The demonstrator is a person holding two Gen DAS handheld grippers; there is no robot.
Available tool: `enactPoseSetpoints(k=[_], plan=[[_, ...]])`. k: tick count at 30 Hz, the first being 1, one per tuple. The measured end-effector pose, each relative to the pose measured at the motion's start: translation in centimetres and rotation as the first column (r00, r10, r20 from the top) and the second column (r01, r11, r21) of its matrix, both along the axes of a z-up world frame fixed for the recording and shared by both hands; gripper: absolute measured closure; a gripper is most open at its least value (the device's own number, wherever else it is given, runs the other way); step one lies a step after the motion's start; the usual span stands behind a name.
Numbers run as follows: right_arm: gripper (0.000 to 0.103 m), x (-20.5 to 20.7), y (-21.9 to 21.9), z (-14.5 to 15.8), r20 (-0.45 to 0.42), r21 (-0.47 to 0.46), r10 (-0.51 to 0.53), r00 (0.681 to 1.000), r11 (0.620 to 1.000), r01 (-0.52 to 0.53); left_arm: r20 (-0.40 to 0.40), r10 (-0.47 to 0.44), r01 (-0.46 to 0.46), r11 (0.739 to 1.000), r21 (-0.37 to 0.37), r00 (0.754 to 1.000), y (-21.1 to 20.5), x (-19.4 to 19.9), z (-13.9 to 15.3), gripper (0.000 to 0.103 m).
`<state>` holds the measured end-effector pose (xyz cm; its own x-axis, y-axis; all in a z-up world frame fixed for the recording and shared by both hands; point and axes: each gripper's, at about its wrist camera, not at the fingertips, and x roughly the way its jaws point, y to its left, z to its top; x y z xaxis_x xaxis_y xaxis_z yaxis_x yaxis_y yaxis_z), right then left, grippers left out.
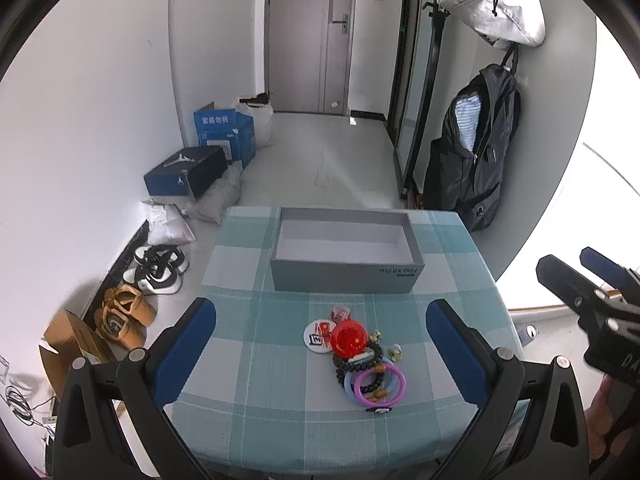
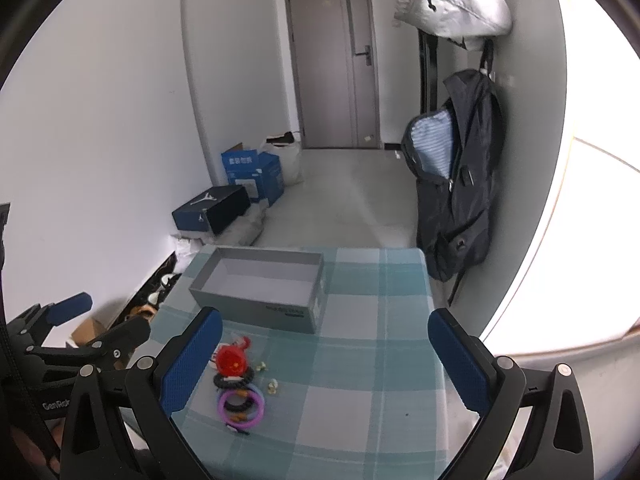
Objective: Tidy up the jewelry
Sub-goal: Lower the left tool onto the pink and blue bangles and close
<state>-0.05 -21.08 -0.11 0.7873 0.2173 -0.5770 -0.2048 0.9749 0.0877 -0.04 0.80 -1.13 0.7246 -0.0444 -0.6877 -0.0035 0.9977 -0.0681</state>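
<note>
Though tangled beyond sorting, jewelry pile (image 1: pixel 362 356) between both wide-open, empty grippers (image 1: pixel 320 344) (image 2: pixel 324 356).

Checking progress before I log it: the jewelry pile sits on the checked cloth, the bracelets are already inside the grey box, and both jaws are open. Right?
Not quite. The grey box is empty; the bracelets lie in the pile on the checked cloth, as the left wrist view shows. The rest holds.

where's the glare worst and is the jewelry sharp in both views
Left wrist view: window light blows out the right edge; the jewelry pile is fairly sharp, the grey box too, straight edges bowed by the fisheye. Right wrist view: a bigger white washout fills the right side, and the jewelry pile and table look softer, slightly blurred.
</note>
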Motion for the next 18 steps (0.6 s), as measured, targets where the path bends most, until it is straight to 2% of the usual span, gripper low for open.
enactPoseSetpoints(k=[8, 13, 18], plan=[[0.000, 0.5, -0.8, -0.5, -0.021, -0.010, -0.017, 1.000, 1.000, 0.016, -0.138, -0.055, 0.052, 0.998, -0.022, 0.989, -0.1, 0.9, -3.8, 0.001], [0.000, 0.8, -1.5, -1.2, -0.054, -0.004, -0.032, 0.998, 0.999, 0.032, -0.260, -0.133, 0.121, 0.991, -0.059, 0.957, -1.6, 0.8, -6.7, 0.001], [0.000, 1.5, -2.4, -2.2, -0.111, 0.013, -0.041, 0.993, 0.999, 0.042, -0.306, -0.152, 0.163, 0.987, 0.011, 0.940, -3.7, 1.6, -8.1, 0.001]])
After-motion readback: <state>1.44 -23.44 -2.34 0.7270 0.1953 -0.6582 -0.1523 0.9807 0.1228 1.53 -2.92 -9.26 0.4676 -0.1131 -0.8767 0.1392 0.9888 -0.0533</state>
